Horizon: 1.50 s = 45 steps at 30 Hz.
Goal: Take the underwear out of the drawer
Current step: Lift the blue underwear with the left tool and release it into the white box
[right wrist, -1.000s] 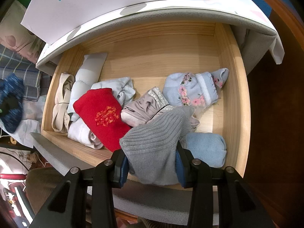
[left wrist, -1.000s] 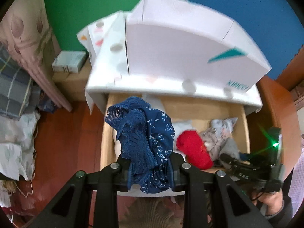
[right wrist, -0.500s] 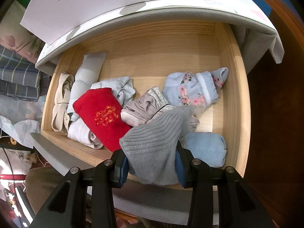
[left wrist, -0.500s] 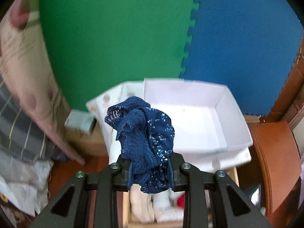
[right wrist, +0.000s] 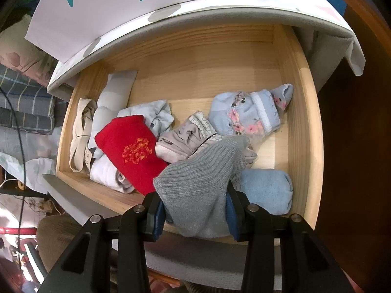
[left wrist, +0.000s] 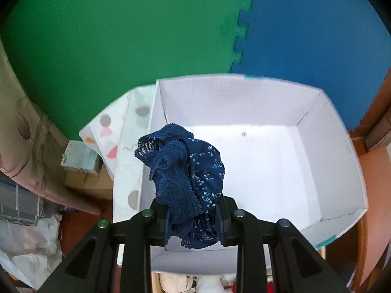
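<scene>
My left gripper (left wrist: pixel 193 222) is shut on navy lace underwear (left wrist: pixel 185 173), held bunched above the near left part of an open white shoe box (left wrist: pixel 337 134). In the right wrist view my right gripper (right wrist: pixel 194 214) is shut on a grey ribbed garment (right wrist: pixel 195 183) over the front of the open wooden drawer (right wrist: pixel 305 112). Inside the drawer lie a red folded piece (right wrist: pixel 132 151), a pale blue floral piece (right wrist: pixel 246 117), a beige-grey piece (right wrist: pixel 185 139), a light blue roll (right wrist: pixel 266 190) and white and cream pieces (right wrist: pixel 83 131) at the left.
The shoe box stands on the cabinet top (left wrist: pixel 129 146), which has a dotted cover. Green (left wrist: pixel 122 36) and blue (left wrist: pixel 312 31) foam mats back the scene. A small pale box (left wrist: pixel 80 158) and bedding (left wrist: pixel 22 131) lie to the left. Dark wooden floor (right wrist: pixel 354 146) is right of the drawer.
My left gripper has carried the navy underwear up from the drawer front to above the open shoe box. My right gripper and the grey garment have stayed put.
</scene>
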Motion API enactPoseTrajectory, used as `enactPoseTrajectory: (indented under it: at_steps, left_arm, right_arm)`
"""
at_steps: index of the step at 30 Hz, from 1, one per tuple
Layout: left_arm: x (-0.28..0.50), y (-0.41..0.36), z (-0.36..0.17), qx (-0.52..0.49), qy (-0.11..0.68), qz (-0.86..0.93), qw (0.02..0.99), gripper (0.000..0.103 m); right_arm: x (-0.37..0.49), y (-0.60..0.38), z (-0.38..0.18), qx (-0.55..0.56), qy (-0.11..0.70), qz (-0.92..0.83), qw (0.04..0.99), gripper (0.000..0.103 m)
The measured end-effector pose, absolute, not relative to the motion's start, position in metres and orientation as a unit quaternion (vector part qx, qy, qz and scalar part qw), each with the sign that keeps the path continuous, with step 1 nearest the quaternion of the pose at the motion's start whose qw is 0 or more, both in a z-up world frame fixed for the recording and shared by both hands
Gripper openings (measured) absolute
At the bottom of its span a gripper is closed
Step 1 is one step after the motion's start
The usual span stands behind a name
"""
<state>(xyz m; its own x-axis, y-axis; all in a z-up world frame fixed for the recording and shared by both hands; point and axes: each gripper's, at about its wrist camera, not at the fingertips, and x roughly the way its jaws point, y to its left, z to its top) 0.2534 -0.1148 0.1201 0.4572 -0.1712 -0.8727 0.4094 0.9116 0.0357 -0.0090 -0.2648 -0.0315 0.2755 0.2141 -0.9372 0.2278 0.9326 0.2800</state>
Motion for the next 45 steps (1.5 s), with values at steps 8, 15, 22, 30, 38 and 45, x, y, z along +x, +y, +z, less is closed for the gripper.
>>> enactPoseTrajectory:
  at_steps: [8, 15, 22, 30, 38, 45]
  left_arm:
    - [0.247, -0.108, 0.095, 0.114, 0.517, -0.160, 0.833, 0.027]
    - [0.234, -0.110, 0.091, 0.121, 0.531, -0.139, 0.827, 0.029]
    - [0.237, -0.115, 0.094, 0.127, 0.533, -0.115, 0.829, 0.041]
    - [0.234, -0.118, 0.113, 0.145, 0.511, -0.117, 0.839, 0.056]
    - [0.198, -0.091, 0.149, 0.139, 0.477, -0.115, 0.860, 0.056]
    - [0.142, -0.050, 0.142, 0.141, 0.468, -0.093, 0.868, 0.056]
  right_arm:
    - [-0.009, -0.264, -0.031, 0.185, 0.602, -0.005, 0.777, 0.040]
    - [-0.008, -0.262, -0.031, 0.185, 0.602, -0.005, 0.777, 0.040]
    - [-0.008, -0.263, -0.031, 0.192, 0.600, -0.005, 0.777, 0.040]
    - [-0.008, -0.263, -0.031, 0.192, 0.600, -0.006, 0.777, 0.040]
    - [-0.006, -0.260, -0.031, 0.178, 0.603, -0.007, 0.777, 0.040]
    - [-0.008, -0.258, -0.028, 0.170, 0.598, -0.007, 0.784, 0.039]
